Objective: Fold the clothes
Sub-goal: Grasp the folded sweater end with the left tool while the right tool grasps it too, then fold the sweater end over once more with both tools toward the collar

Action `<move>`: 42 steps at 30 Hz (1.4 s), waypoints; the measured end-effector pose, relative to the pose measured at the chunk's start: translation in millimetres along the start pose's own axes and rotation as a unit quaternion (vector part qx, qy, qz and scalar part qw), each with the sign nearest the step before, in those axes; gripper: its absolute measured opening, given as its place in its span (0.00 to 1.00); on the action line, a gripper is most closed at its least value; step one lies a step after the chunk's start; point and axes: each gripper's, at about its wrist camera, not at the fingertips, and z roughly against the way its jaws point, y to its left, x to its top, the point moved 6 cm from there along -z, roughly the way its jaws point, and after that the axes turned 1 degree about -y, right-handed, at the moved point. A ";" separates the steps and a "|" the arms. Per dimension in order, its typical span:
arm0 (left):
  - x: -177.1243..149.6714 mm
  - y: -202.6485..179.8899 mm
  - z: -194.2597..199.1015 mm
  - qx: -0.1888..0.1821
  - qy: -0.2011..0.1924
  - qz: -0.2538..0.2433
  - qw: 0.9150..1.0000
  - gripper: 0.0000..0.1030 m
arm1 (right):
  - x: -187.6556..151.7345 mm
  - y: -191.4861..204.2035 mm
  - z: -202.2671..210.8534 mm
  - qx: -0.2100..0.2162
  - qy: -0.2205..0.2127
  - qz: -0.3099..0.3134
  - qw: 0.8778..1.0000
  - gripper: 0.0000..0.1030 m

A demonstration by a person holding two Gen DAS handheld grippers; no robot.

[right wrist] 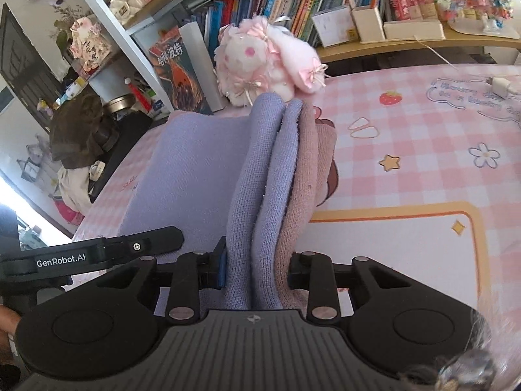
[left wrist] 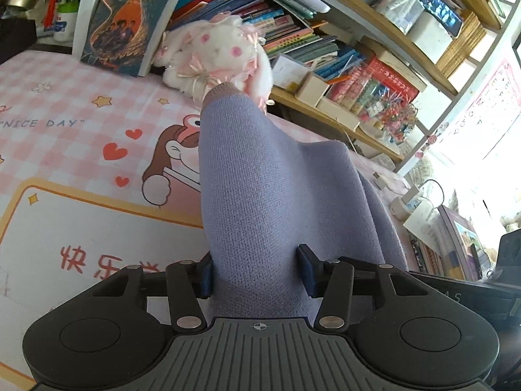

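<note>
A lavender knit garment [left wrist: 260, 189] with a dusty pink cuff [left wrist: 221, 90] lies lifted over the pink checked desk mat [left wrist: 65, 123]. My left gripper [left wrist: 257, 270] is shut on a thick fold of it. In the right wrist view the same garment [right wrist: 260, 176] shows as several bunched lavender and pink layers, with a flat part [right wrist: 192, 169] spread to the left. My right gripper [right wrist: 255, 267] is shut on the bunched layers. The left gripper's black body [right wrist: 81, 257] shows at the left edge of the right view.
A white and pink plush toy [left wrist: 221, 55] sits at the mat's far edge, also in the right wrist view [right wrist: 263, 58]. A Harry Potter book [left wrist: 133, 19] leans behind it. Shelves [left wrist: 358, 75] packed with books stand behind. A white charger [right wrist: 501, 86] lies far right.
</note>
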 end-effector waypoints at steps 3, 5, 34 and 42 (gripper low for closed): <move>-3.2 -5.3 -0.7 0.001 -0.001 0.001 1.000 0.48 | -1.5 -5.5 6.2 0.002 0.000 -0.003 1.000 0.28; -4.9 -8.5 -0.3 0.002 -0.002 0.001 1.000 0.48 | -2.1 -7.8 10.3 0.002 -0.001 -0.002 1.000 0.28; -4.5 -11.5 -9.8 -0.033 0.019 -0.031 0.999 0.48 | -10.6 -13.6 24.3 -0.035 -0.014 -0.027 0.999 0.28; 12.4 28.9 -1.0 -0.058 0.033 -0.040 0.997 0.49 | -12.9 20.5 6.2 -0.062 -0.020 -0.033 0.997 0.28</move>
